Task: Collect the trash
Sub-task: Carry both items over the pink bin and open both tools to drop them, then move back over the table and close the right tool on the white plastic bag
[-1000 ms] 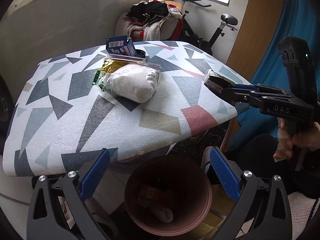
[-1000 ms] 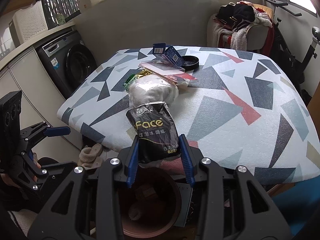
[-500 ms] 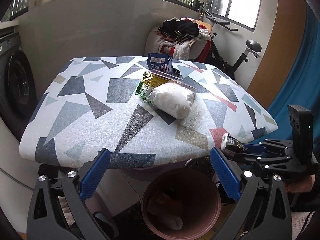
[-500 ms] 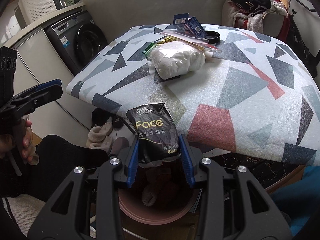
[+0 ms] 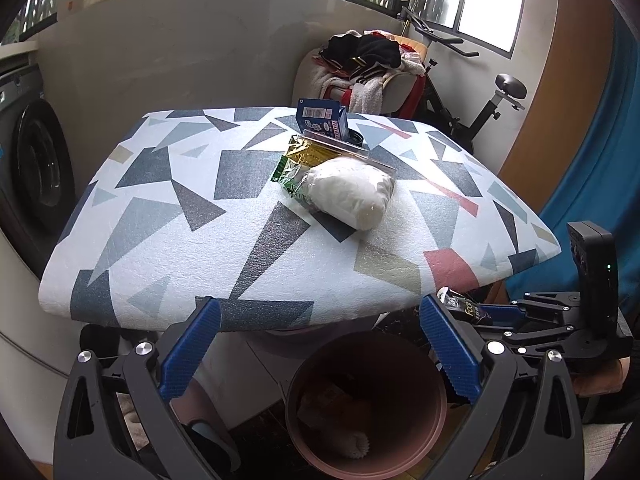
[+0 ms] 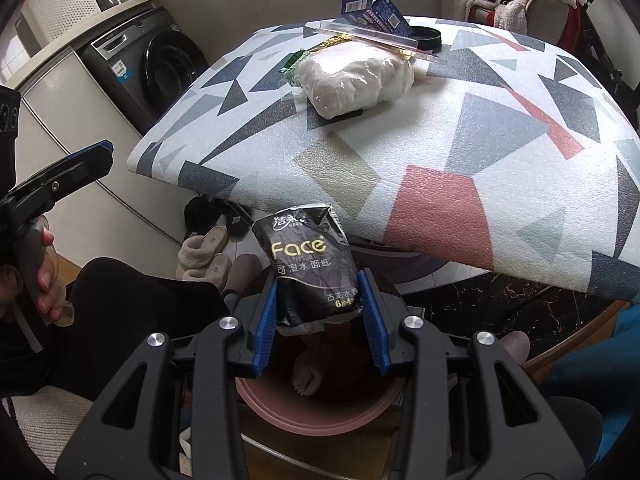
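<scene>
My right gripper point(image 6: 320, 292) is shut on a black tissue pack point(image 6: 308, 268) printed "Face", held just above the pink trash bin point(image 6: 320, 412) under the table edge. In the left wrist view the same pack point(image 5: 464, 307) shows at the right, over the bin point(image 5: 366, 400), which holds some trash. My left gripper point(image 5: 320, 328) hangs open and empty in front of the table point(image 5: 160, 240). On the table lie a clear bag of white stuff point(image 5: 348, 192), a green and gold wrapper point(image 5: 294, 164) and a blue carton point(image 5: 322, 120).
A washing machine point(image 6: 148, 60) stands at the left, slippers point(image 6: 204, 252) lie on the floor under the table. A chair piled with clothes point(image 5: 368, 64) and an exercise bike point(image 5: 492, 100) stand behind. A black round lid point(image 6: 426, 36) lies near the carton.
The right gripper has come down off the table edge with the tissue pack to just over the bin. The left gripper has drawn back and turned left, still open.
</scene>
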Demonstrator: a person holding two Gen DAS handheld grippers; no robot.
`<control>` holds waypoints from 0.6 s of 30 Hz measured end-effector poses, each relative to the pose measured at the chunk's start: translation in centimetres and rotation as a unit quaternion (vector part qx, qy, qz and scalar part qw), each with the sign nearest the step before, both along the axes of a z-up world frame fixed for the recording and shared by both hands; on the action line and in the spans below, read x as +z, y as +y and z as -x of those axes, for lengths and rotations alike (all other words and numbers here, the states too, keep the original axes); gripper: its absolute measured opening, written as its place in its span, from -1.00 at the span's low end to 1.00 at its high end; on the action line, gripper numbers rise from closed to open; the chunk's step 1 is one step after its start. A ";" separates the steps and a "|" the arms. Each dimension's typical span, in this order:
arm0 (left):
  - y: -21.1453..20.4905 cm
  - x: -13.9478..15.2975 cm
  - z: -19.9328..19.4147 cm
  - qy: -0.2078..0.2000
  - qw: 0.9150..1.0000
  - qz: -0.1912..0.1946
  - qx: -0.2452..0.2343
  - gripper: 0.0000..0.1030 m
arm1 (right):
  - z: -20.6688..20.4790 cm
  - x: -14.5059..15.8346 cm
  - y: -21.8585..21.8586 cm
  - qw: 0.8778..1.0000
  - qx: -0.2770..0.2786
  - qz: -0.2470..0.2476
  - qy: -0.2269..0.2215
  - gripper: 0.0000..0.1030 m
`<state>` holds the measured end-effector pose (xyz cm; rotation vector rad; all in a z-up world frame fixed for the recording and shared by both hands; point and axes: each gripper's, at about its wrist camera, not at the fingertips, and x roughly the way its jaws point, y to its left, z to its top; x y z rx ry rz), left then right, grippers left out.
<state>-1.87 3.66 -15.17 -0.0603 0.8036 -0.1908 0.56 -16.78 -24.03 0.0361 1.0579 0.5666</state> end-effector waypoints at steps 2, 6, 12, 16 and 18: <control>0.0 -0.1 0.0 0.002 1.000 0.001 0.001 0.89 | 0.0 -0.2 0.1 1.000 0.001 0.003 0.002 -0.19; 0.0 -0.4 0.0 0.008 1.000 0.002 0.001 0.89 | -0.1 -0.5 0.3 1.000 0.000 0.010 0.007 -0.13; 0.0 -0.5 0.0 0.011 1.000 0.000 0.001 0.89 | -0.1 -0.5 0.4 1.000 -0.005 0.025 0.000 0.68; 0.0 -0.5 0.0 0.011 1.000 0.001 0.002 0.89 | -0.1 -0.4 0.3 0.999 -0.011 0.036 -0.006 0.83; 0.0 -0.5 0.0 0.011 1.000 0.001 0.002 0.89 | -0.2 -0.4 0.2 0.999 -0.015 0.040 -0.006 0.86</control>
